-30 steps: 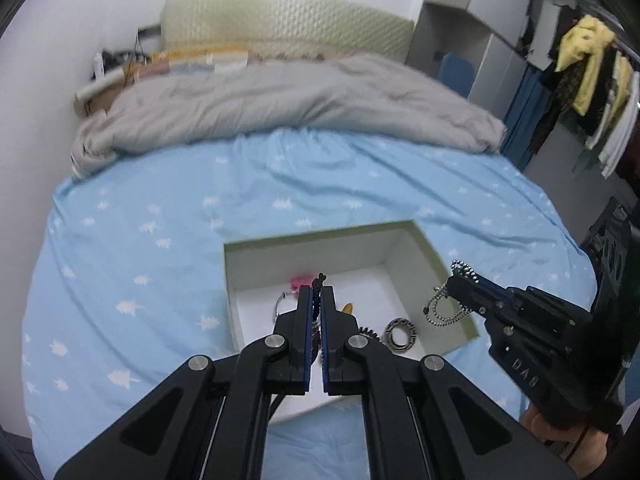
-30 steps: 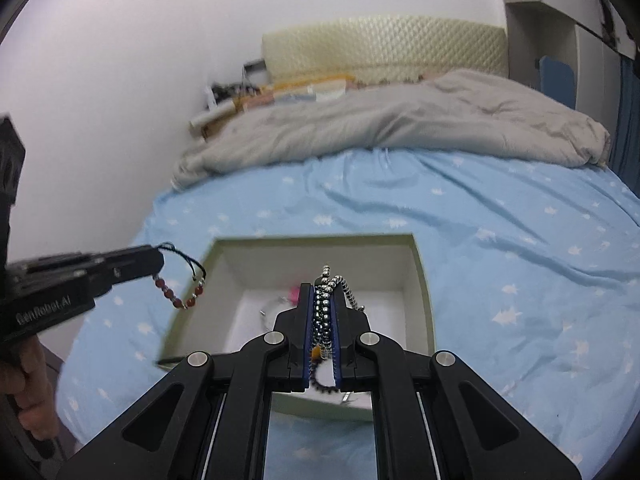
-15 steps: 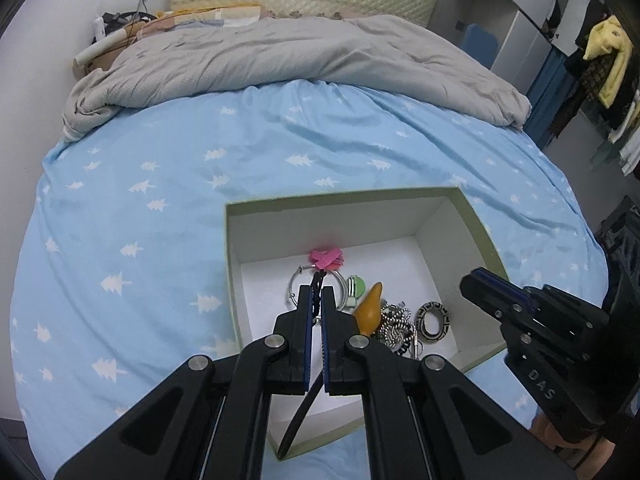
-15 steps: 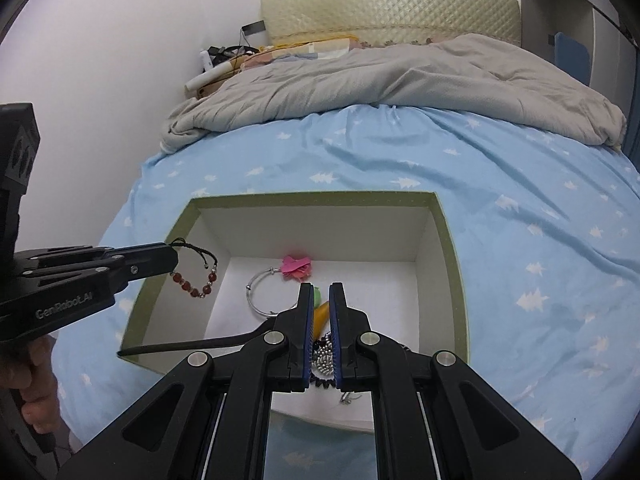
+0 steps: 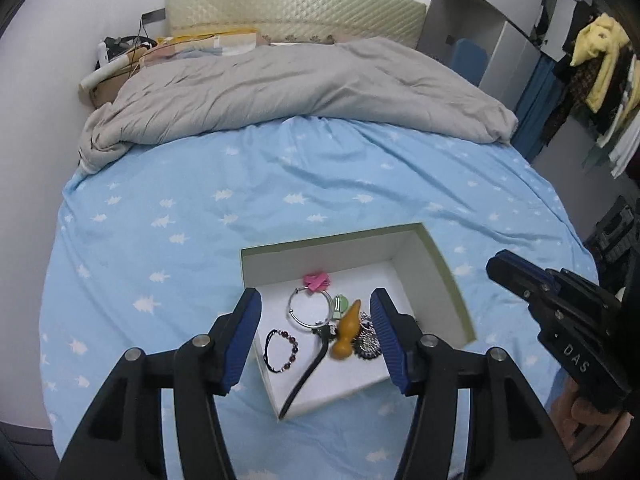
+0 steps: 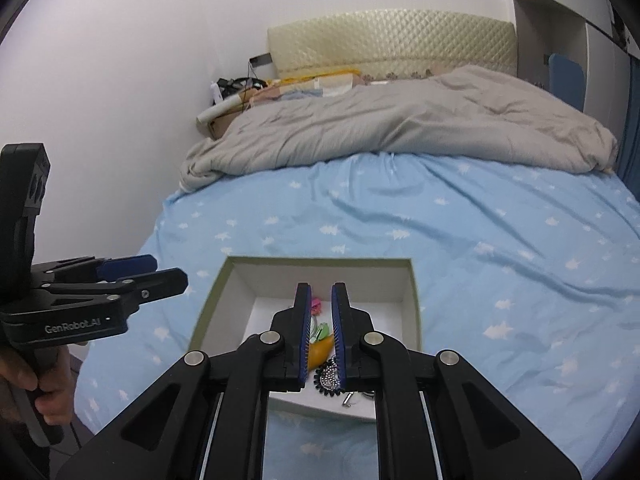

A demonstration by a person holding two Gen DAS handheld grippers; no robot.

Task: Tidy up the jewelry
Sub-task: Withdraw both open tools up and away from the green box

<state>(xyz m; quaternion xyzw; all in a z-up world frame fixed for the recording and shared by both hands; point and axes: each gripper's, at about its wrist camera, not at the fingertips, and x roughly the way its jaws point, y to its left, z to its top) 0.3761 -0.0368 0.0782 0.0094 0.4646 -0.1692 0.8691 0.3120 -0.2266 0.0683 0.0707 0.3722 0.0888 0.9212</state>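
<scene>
The beaded bracelet lies flat on the white floor of the box, just below and inside the left claw, whose blue ribbed pads are spread wide and hold nothing. It is a limp loop of dark red beads on black cord, its long axis running away from the claw. Right of it lie a silver bangle, a pink bow and a smooth amber pendant. The right claw, a narrow gap between its pads, hangs empty over that cluster, farther from the bracelet. The box sits on the blue starred bed.
</scene>
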